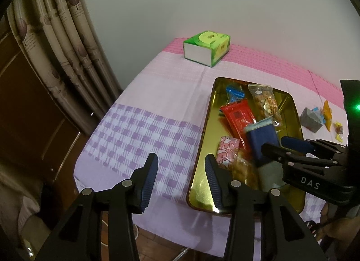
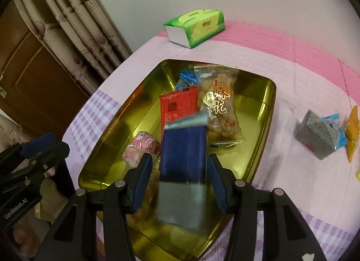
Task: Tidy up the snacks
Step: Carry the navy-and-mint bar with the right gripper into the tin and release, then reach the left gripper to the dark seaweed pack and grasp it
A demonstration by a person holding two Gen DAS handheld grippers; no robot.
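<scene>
Looking along the right gripper (image 2: 178, 180), the right wrist view shows a dark blue packet (image 2: 183, 153) with a pale grey lower end standing between the jaws; a gap shows on each side and the packet is blurred, so whether the pads still press on it I cannot tell. This view also reads the printed characters on the clear bag of fried twists (image 2: 219, 105), which the left wrist view shows only small.

The left wrist view alone shows the left gripper (image 1: 181, 179), its jaws part open with nothing between them, hanging over the near left rim of the gold tin tray (image 1: 202, 139) and the purple checked tablecloth (image 1: 144, 130). It also shows the right gripper from the side, over the tray's near right part.

In the tray I count at least six packets: a blue wrapper (image 2: 186, 76) at the far end, one red packet (image 2: 177, 105), the bag of fried twists, one pink patterned packet (image 2: 140, 146), the dark blue packet, and another clear snack bag under the jaws.

Outside the tray, well to its right, lie a grey foil packet (image 2: 315, 135), a light blue wrapper (image 2: 336, 126) and a yellow wrapper (image 2: 352, 130). One green tissue pack (image 1: 207, 47) sits at the table's far edge. A curtain (image 1: 58, 43) hangs at left.
</scene>
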